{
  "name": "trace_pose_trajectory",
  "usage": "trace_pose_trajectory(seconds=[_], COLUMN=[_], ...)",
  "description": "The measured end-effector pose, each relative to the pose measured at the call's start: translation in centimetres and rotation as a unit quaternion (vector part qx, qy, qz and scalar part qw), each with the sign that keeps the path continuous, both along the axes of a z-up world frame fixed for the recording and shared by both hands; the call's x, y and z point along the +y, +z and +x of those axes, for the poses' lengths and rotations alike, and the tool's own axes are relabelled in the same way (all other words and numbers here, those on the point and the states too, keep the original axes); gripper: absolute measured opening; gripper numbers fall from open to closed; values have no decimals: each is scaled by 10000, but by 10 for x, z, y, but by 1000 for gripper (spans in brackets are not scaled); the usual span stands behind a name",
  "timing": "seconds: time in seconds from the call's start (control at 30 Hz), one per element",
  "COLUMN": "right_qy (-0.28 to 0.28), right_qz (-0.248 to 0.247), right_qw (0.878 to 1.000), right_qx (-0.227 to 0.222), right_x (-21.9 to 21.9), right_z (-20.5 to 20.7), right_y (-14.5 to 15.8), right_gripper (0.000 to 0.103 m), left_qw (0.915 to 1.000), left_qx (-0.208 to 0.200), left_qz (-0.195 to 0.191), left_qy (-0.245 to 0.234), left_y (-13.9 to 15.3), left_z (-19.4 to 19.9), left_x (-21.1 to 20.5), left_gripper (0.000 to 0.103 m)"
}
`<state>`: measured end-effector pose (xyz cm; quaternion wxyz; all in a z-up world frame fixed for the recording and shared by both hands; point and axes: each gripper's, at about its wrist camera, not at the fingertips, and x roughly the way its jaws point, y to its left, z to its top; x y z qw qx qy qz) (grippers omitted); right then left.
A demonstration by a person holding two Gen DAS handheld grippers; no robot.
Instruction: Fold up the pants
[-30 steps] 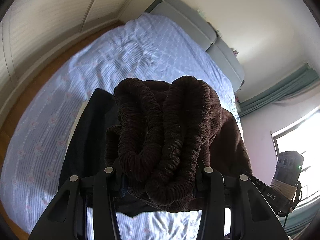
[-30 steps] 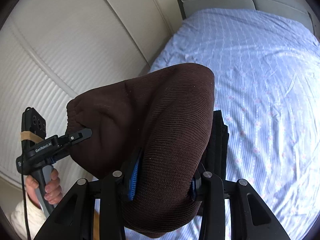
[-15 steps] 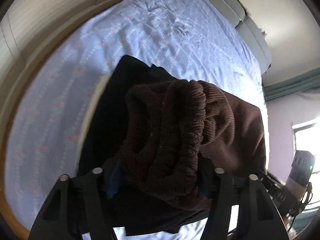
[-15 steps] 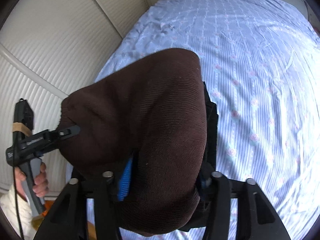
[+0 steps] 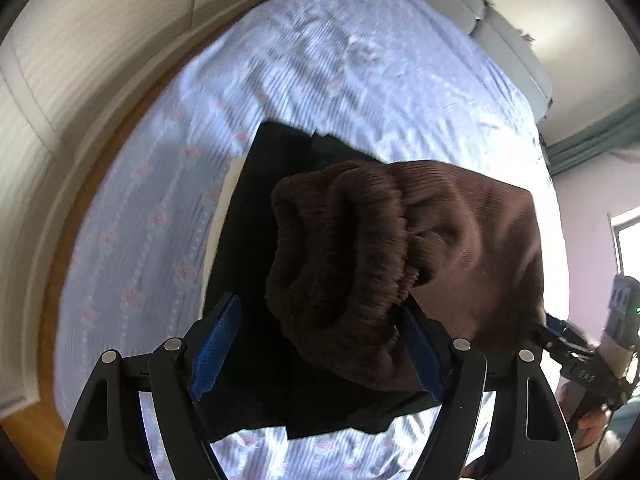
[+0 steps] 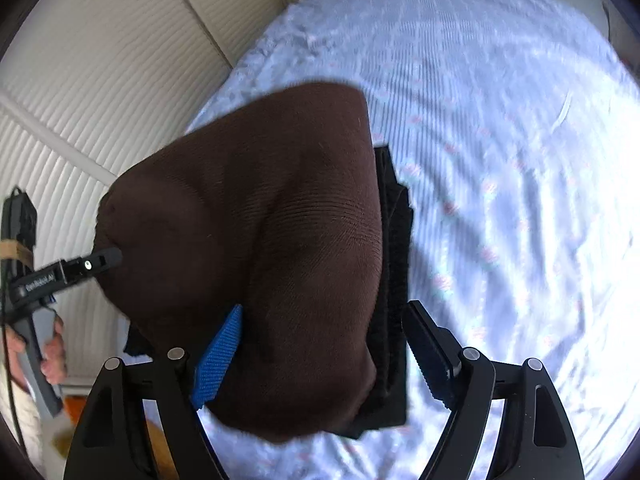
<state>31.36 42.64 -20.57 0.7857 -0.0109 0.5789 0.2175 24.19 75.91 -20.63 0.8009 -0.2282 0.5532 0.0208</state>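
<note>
Blue-striped bedding with small pink flowers is covering the bed [image 5: 168, 184], which is running up to a grey headboard [image 5: 508, 36] beside ribbed cream wardrobe doors [image 6: 92, 80]. Brown knitted pants [image 5: 400, 248] are lying bunched on top of a flat stack of dark folded clothing [image 5: 260, 200] near the foot edge of the bed. The left hand-held gripper [image 5: 316, 352] is standing wide open — its blue-padded fingers are flanking the ribbed waistband end, and only the right pad seems to be brushing the fabric. The right hand-held gripper [image 6: 320, 356] is also gaping wide, with the other end of the pants sitting loosely between its fingers, the left pad against the cloth and the right pad apart from it.
</note>
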Motion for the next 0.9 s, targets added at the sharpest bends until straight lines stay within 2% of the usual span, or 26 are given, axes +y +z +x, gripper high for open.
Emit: trace_pose_trajectory(seconds=[0.13,0.27,0.33,0.5,0.57,0.73,0.9], right_qy=[137,34,-106,-533,-729,-1045,-1227], right_qz=[35,151,151,183,161,175,211], right_qw=[9987,9964,9945,9889,9863,9783,9684], right_qx=[-480,-828,-1031,-1375,-1473,-1780,-2160], right_x=[-10,-34,-54,-107,-133,-187,-244], right_z=[-28,-63,-84,-124,-141,-179,-224], right_y=[42,79,97,133,147,179,209], right_gripper=[81,82,83,93,93,94,95], left_qw=[9965,9890,9837,9668,9624,9573,9595], left_qx=[-435,-868,-1071,-1552,-1678,-1972,-2027], left_qz=[616,1060,1304,1844,1936,1871,1544], left_qy=[-363,-557,-619,-846,-897,-981,-1202], left_y=[43,84,103,149,162,195,212], left_z=[-20,-48,-63,-102,-115,-146,-166], left_x=[-23,-55,-76,-144,-169,-239,-308], left_gripper=[80,84,87,96,98,103,103])
